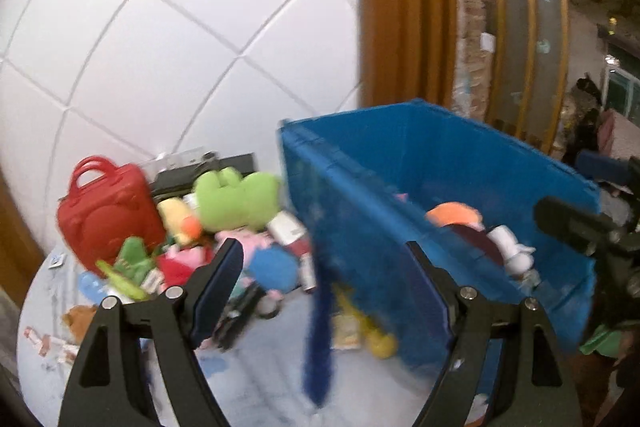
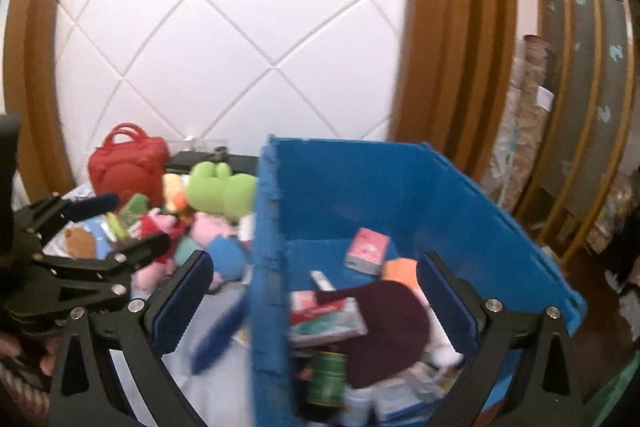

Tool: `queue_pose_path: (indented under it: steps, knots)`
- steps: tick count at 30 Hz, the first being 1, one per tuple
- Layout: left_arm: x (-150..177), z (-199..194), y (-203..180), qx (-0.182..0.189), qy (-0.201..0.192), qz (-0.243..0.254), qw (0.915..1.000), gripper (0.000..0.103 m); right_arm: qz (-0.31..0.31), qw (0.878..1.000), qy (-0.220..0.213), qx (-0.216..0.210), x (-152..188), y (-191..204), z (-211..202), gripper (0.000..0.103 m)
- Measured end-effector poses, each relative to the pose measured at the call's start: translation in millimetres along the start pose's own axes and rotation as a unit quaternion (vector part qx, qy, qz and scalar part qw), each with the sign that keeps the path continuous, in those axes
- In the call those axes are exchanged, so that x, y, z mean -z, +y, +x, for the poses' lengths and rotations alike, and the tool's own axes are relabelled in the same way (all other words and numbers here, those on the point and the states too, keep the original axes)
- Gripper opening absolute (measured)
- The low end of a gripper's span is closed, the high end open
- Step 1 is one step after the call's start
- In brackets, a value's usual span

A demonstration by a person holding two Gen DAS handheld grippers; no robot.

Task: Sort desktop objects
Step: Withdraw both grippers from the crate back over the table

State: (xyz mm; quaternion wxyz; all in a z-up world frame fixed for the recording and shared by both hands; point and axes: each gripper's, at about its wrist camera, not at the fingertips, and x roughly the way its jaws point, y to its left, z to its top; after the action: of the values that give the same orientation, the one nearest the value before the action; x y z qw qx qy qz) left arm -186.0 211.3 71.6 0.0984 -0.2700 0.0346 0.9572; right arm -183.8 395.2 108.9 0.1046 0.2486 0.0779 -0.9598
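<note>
Beside the desk's toy pile stands the blue crate (image 2: 400,187), open top, already holding a pink box (image 2: 368,251), a maroon cap (image 2: 388,327), a green can (image 2: 328,379) & other bits. Left of it, toward the desk's far edge, unsorted items: red bag (image 1: 108,211), green plush frog (image 1: 236,199), pink plush (image 2: 204,227), more toys. Left gripper (image 1: 324,291): jaws spread, nothing between the pads. Right gripper (image 2: 316,299): jaws likewise spread & empty, poised over the crate's near wall. Both views are blurred, so small items can't be identified. Step in hand, as judged: between picks, w/ both tools free. Next move calls for choosing one item from the pile, closing on it, then carrying it over the crate rim w/o clipping the wall.
</note>
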Motion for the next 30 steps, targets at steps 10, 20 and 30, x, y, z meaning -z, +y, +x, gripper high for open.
queue_pose_path:
  steps: [10,20,30]
  knots:
    - [67,4,120,-0.070,0.058,-0.045,0.9949,0.080,-0.001,0.997,0.034,-0.067,2,91,52,0.103]
    - [199,7,266,-0.175,0.173,-0.132,0.9603,0.080,-0.006,0.982,0.121,-0.142,37,187,126,0.103]
    - [282,25,355,-0.194,0.237,-0.190,0.9327,0.080,-0.011,0.961,0.212,-0.179,96,278,186,0.103]
